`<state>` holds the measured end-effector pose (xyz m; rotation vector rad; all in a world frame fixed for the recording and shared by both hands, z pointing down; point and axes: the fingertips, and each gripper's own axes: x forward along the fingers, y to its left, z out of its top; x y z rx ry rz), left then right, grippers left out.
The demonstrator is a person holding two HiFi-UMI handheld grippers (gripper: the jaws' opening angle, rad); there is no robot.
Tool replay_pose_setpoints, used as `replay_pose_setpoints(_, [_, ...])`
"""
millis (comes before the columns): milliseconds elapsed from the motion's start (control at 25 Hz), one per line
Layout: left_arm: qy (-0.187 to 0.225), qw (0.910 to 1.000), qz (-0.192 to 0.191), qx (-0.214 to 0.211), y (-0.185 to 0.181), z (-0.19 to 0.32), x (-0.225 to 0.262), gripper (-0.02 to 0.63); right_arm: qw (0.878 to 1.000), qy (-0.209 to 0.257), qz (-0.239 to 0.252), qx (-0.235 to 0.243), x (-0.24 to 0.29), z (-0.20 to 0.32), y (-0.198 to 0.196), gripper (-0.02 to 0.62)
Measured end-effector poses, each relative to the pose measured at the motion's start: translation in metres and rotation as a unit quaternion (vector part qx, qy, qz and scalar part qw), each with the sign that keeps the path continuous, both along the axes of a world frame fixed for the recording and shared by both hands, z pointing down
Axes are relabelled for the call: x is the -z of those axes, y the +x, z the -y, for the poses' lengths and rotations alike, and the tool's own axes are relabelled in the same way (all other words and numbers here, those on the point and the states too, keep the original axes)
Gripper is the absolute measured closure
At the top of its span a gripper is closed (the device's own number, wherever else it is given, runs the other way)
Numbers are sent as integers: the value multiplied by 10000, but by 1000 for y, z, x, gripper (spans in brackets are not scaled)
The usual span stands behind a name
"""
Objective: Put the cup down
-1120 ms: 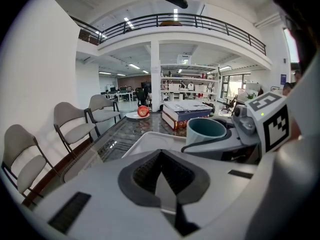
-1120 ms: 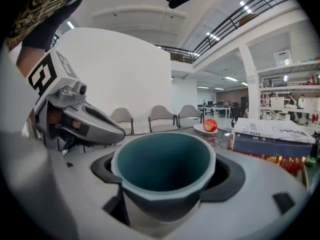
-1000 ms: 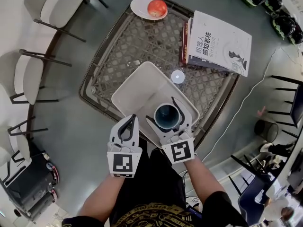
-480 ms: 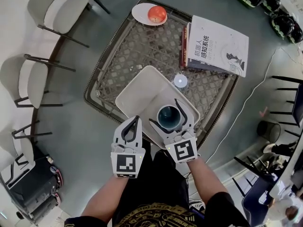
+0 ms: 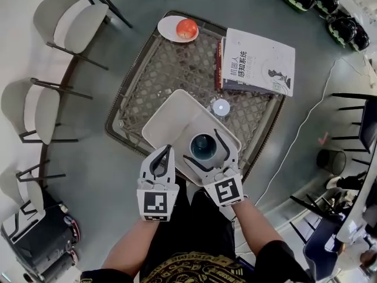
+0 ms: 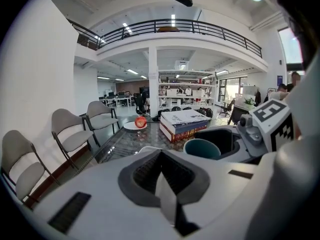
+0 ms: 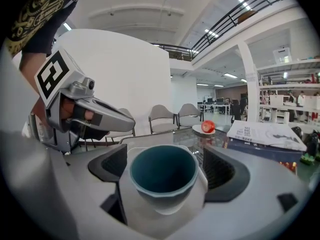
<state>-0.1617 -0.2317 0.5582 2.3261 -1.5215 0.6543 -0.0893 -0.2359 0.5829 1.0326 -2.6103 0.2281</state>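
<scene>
A dark teal cup (image 5: 203, 147) stands upright on the white tray (image 5: 171, 114), near the tray's front right corner. My right gripper (image 5: 200, 144) reaches round it from the near side. Its jaws are opening, and in the right gripper view the cup (image 7: 164, 173) sits between the two pads with a gap on each side, so nothing presses on it. My left gripper (image 5: 165, 151) hovers at the tray's near edge, shut and empty. From the left gripper view the cup (image 6: 202, 148) shows to the right, inside the other gripper's jaws.
The tray lies on a wicker table with a glass top (image 5: 126, 87). At the table's far side are a red apple (image 5: 187, 28) on a white plate (image 5: 168, 23) and a stack of books (image 5: 259, 61). A small white round lid (image 5: 221, 107) lies beyond the tray. Chairs (image 5: 76, 22) stand left.
The right gripper's jaws have spread wider round the cup, which stays on the tray. The left gripper remains shut in about the same place.
</scene>
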Motion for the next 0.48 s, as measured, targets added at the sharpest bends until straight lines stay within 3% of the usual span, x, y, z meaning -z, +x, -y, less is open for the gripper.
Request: replay_pose_setpoints(480, [17,9998,-210,-45,8,-24,40,609,9997,202,107,-61,73,-34,11,137])
